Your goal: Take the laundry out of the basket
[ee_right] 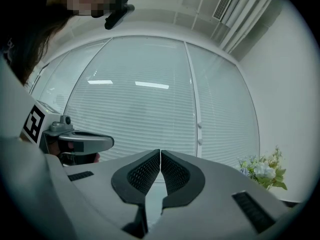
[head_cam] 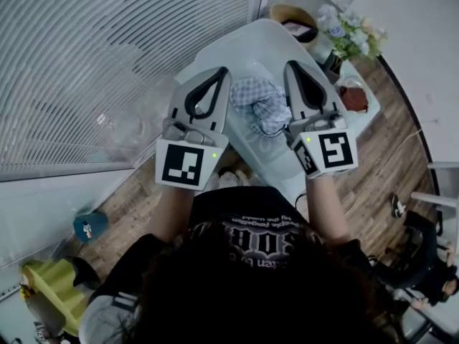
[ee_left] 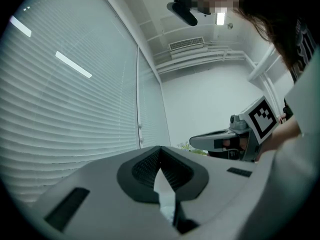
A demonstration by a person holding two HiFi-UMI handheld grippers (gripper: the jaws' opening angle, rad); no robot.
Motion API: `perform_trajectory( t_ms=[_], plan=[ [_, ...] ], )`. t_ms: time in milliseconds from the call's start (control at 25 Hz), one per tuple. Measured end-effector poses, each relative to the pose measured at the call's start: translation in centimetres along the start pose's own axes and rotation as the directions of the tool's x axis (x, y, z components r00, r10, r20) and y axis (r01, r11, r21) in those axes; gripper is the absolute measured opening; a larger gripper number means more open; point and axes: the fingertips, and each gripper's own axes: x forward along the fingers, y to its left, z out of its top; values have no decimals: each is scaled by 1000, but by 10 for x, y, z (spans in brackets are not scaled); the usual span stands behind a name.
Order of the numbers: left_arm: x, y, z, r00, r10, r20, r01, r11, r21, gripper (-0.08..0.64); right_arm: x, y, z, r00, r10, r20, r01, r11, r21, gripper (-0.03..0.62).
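A blue-and-white checked cloth (head_cam: 259, 102) lies crumpled on the white table (head_cam: 237, 49), between my two raised grippers. A tan basket (head_cam: 292, 14) stands at the table's far end; I cannot see its contents. My left gripper (head_cam: 224, 70) is held left of the cloth and above it, its jaws shut with nothing between them (ee_left: 160, 149). On the cloth's right, the right gripper (head_cam: 290, 64) is also shut and empty (ee_right: 160, 151). Both point up and away toward the blinds. Each gripper view shows the other gripper off to the side.
A vase of pale flowers (head_cam: 351, 31) and a brown object (head_cam: 353, 97) sit on the table's right side. Window blinds (head_cam: 107, 63) fill the left. On the wood floor are a blue item (head_cam: 90, 226) and a yellow object (head_cam: 50, 289). A chair stands at right.
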Motion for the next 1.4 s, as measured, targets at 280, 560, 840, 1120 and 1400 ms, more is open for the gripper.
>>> perform_trajectory(
  t_ms=[280,560,840,1120,1400],
  plan=[
    [11,9,-3,1000,-14,2,14,1000,-5,0,13,-5,-22,998,5,-65,-5,1000,1,28],
    [16,16,-5,1000,-29,-1,29,1000,-9,0,25,-8,-51,982,53,-182,-60,998,-32,29],
    [24,21,-7,999,-40,-3,40,999,-6,0,40,-7,-80,948,132,-289,-155,986,-56,30],
    [26,26,-4,999,-45,1,45,999,-9,0,46,-1,-122,887,174,-428,-239,966,-102,32],
    [30,24,-6,998,-59,2,59,998,-1,0,42,4,-174,777,261,-573,-307,952,16,136]
  ],
)
